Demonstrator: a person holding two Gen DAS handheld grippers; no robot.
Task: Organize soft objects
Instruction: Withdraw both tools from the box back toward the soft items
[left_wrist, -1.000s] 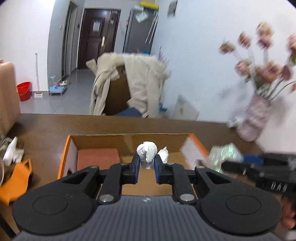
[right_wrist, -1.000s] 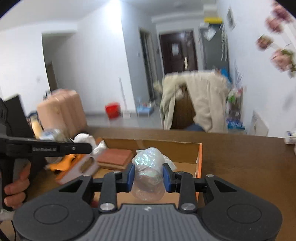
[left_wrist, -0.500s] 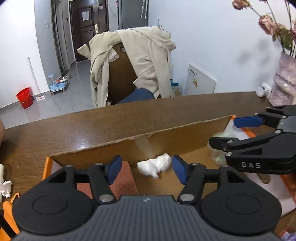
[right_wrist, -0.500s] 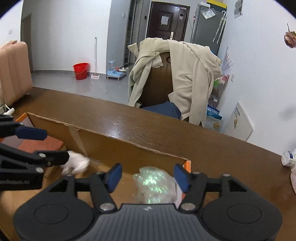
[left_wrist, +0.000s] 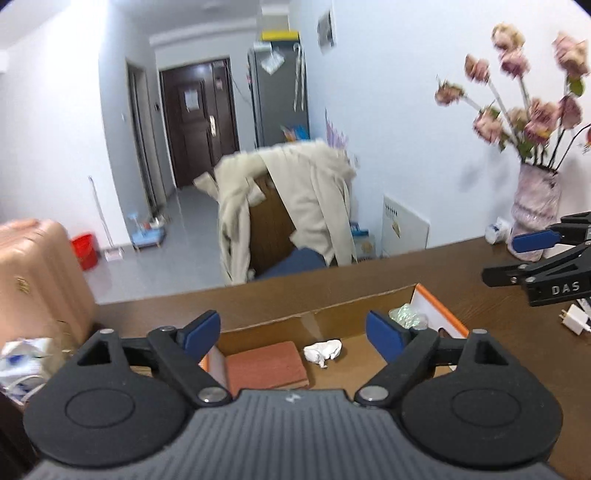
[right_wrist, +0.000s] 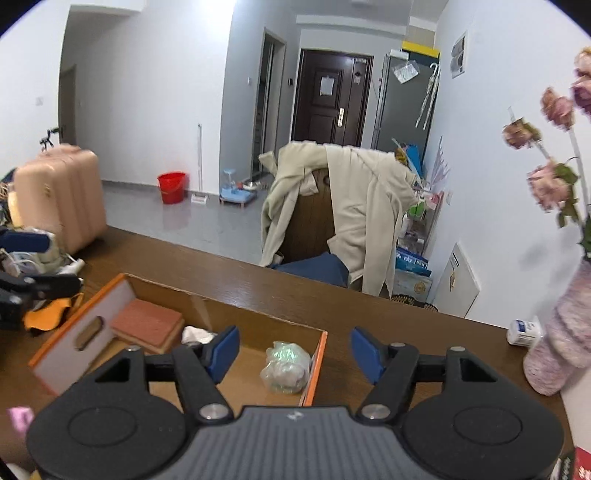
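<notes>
Soft objects sit mostly boxed now: white crumpled wad (left_wrist: 322, 350) lies on the floor of the cardboard box (left_wrist: 332, 310), mid-box, just right of the reddish sponge block (left_wrist: 266, 363) at the left end. Iridescent plastic bundle (right_wrist: 285, 366) sits at the right end, against the orange-edged side wall (right_wrist: 313, 365). Wad and bundle are apart from each other, and neither touches a gripper. Left gripper (left_wrist: 293, 336) has just been opening; its jaws stand wide with nothing between the pads, and the wad is seen through the gap, down on the box floor. Right gripper (right_wrist: 294, 354) has also just been opening; its jaws are spread and empty, with the bundle below and just beyond the gap. Both point down at a slant over the box, clear of its contents. My read: this pair of drops is done, three soft items in. Possibly left: an orange fabric piece (right_wrist: 50, 314) on the table to the left of the box, plus a pale crumpled pile (left_wrist: 27, 356) further left, too cluttered to identify. Small white plug (left_wrist: 574, 320) to the right of the box looks hard, probably not part of the job. Vase of flowers (left_wrist: 535, 210) stands at the far right of the table (right_wrist: 406, 332), so any reach that way needs care.
</notes>
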